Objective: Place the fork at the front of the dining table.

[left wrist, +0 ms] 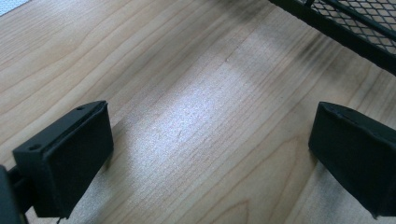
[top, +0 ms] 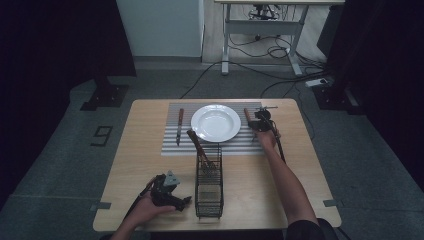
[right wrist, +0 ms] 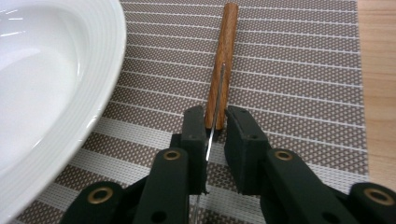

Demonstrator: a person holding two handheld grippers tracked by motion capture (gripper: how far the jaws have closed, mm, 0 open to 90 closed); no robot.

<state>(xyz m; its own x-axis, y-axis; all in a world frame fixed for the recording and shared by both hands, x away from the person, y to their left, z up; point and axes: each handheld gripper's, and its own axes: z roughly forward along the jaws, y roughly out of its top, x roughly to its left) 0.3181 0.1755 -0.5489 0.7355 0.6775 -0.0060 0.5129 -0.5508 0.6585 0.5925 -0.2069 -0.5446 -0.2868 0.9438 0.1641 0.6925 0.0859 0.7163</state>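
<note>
Right gripper (right wrist: 215,122) clamps a wooden-handled utensil (right wrist: 223,56) just right of the plate (right wrist: 51,88). Left gripper (left wrist: 210,154) gapes wide over bare counter (left wrist: 187,93), well short of the plate. Floor marking "9" (top: 102,135).

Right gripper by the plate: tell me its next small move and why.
Probably open the right gripper and back it off. Its jaws stand nearly shut around the wooden-handled utensil, whose handle lies flat on the striped placemat, beside the white plate and clear of its rim. The piece looks placed, so letting go seems the natural step.

Grey carpet floor (top: 60,150) (dim light), white desk (top: 260,20) behind.
</note>
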